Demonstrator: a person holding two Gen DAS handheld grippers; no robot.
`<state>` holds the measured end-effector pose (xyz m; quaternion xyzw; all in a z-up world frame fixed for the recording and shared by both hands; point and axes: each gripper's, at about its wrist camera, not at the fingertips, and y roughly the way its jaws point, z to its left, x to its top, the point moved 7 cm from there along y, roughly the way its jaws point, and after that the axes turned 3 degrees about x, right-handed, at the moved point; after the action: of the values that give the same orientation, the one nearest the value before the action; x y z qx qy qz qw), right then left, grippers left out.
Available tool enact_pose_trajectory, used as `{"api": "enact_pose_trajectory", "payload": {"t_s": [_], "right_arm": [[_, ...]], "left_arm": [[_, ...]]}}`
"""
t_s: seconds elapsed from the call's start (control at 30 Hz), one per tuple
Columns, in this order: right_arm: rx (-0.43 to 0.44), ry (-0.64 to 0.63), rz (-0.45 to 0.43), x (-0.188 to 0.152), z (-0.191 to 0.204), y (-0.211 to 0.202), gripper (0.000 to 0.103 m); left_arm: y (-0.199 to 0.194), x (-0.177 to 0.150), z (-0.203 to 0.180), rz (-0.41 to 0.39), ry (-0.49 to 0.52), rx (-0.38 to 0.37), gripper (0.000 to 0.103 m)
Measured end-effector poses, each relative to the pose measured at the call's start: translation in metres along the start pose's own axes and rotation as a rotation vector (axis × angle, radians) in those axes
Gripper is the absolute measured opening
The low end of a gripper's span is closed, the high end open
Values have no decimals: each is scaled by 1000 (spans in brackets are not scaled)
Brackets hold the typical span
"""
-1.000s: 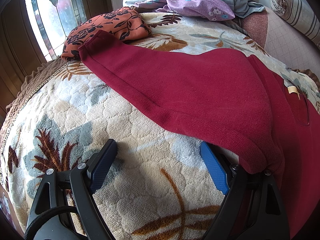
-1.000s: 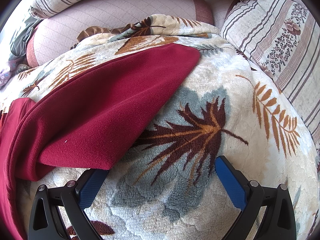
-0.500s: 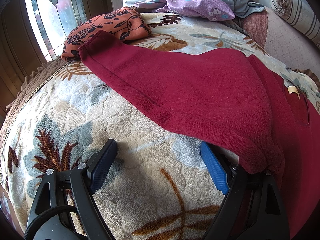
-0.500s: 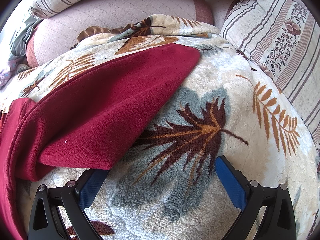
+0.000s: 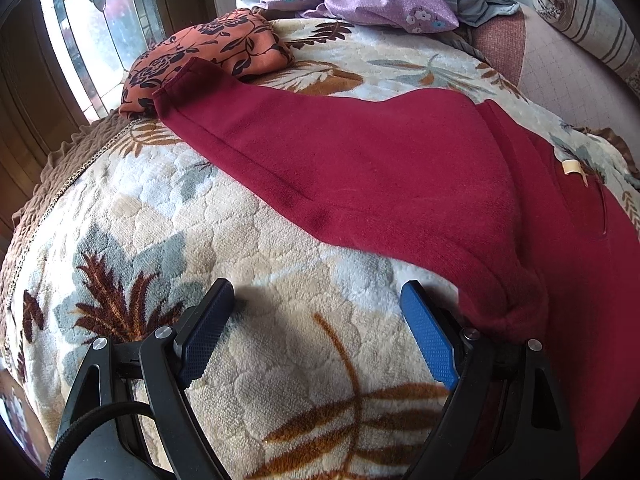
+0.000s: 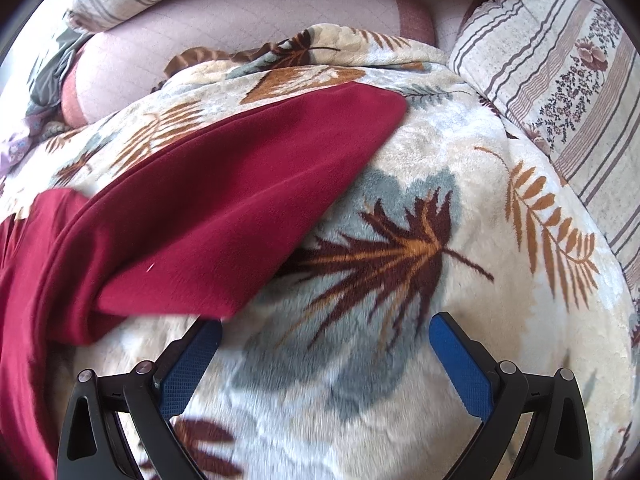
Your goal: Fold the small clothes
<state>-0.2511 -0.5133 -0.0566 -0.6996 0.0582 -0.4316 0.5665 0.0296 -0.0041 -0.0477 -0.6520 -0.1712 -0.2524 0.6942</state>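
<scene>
You are working over a bed (image 5: 152, 208) covered with a plush cream blanket (image 6: 460, 208) printed with brown and grey leaves. Spread across it lies a dark red garment (image 5: 380, 168), one end touching a folded orange floral cloth (image 5: 208, 48). Purple floral fabric (image 5: 384, 6) and striped pillows (image 6: 560, 64) lie along the far edge.

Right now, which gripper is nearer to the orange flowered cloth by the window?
Left. The left gripper faces the orange flowered cloth, which lies far ahead beyond the red garment. The right gripper view does not show that cloth at all.
</scene>
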Motion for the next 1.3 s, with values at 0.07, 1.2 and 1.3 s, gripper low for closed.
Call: {"api": "enact_pose_trajectory", "payload": {"t_s": [0.07,1.2,1.3], "right_arm": [[-4,-28,-10,-8,4,-14,103],[252,-216,-172,-64,227,-162,103],[242,-219,-160,-64,231,-156,103]], "left_arm": [[-12,-2,-2,-13,0,-15,86],[-129,-40,-74,-144,149,-142,86],[-126,-39,-76,-143,149,-141,86]]}}
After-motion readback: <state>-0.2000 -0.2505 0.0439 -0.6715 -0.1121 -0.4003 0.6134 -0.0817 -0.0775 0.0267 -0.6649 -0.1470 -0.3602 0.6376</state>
